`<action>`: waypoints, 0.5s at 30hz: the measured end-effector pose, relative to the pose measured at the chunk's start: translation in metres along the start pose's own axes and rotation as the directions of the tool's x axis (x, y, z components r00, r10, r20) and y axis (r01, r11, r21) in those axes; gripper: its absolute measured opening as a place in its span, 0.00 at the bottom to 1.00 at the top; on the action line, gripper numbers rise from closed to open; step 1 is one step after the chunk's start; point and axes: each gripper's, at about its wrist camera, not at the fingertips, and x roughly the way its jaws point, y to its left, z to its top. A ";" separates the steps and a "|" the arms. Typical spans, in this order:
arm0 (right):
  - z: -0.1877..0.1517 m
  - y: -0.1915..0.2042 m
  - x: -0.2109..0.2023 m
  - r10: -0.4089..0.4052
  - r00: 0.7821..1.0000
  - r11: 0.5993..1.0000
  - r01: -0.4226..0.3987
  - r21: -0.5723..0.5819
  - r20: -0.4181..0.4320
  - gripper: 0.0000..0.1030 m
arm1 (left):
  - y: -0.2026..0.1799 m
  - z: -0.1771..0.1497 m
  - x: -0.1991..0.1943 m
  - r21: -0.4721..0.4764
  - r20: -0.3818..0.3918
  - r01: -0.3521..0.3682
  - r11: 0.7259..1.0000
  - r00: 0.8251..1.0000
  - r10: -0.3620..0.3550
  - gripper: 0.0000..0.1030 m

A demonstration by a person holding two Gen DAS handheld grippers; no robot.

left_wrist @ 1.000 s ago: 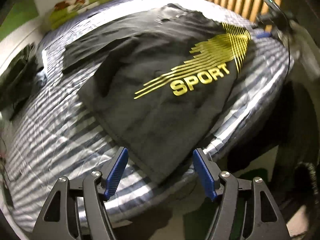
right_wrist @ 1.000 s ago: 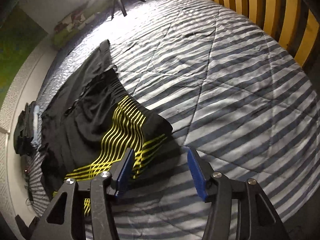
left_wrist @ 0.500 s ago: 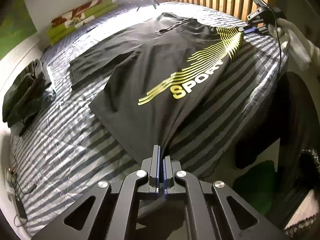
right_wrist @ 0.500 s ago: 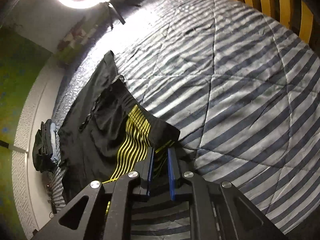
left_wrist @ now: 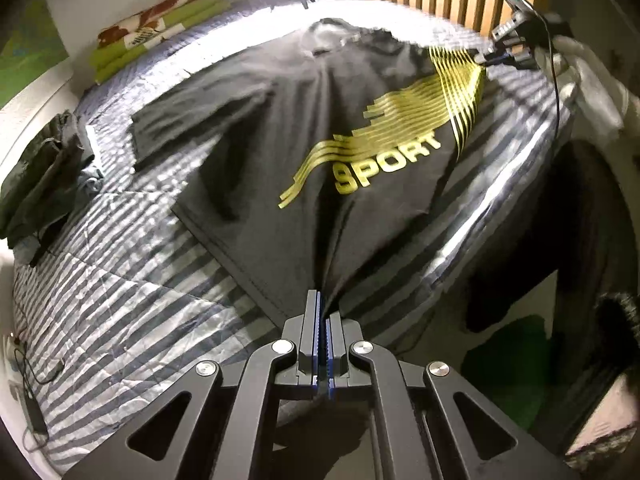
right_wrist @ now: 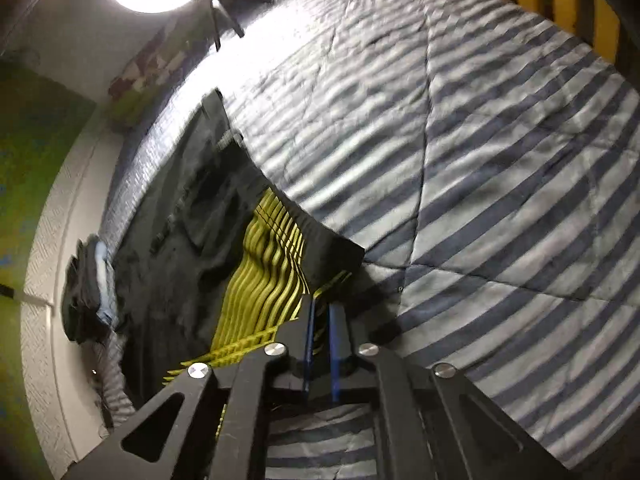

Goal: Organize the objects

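1. A black shirt (left_wrist: pixel 304 168) lies spread on the striped bed (left_wrist: pixel 112 280), most likely so it can be folded and put away tidy.
2. The left gripper (left_wrist: pixel 323 312) has its jaws pressed tight together on the shirt's bottom edge, and the cloth pulls up into a little tent right in front of them.
3. The right gripper (right_wrist: pixel 321 320) has its jaws almost together, with only a thin gap. They pinch the sleeve end with the yellow stripes — the cloth runs in between the blue pads.
4. I think two corners are held at once so the shirt stays flat when it is lifted or folded over.
5. Far ahead and to the left of the left jaws sit a dark clothes pile (left_wrist: pixel 36 184) and some rolled mats (left_wrist: pixel 160 32) — not touched.
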 end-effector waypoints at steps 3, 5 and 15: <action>0.004 -0.003 -0.030 0.063 0.994 0.998 -0.065 0.019 0.086 0.02 | 0.002 -0.001 -0.013 -0.013 0.027 0.060 0.998 0.998 -0.059 0.01; 0.007 -0.005 -0.030 0.000 0.996 1.000 0.000 -0.001 0.088 0.00 | -0.002 -0.002 -0.005 0.019 -0.002 0.039 0.999 0.999 -0.039 0.01; 0.004 0.000 -0.028 -0.057 0.997 0.996 0.060 -0.067 0.047 0.10 | 0.006 0.005 0.002 0.019 -0.008 0.053 0.998 0.999 -0.053 0.01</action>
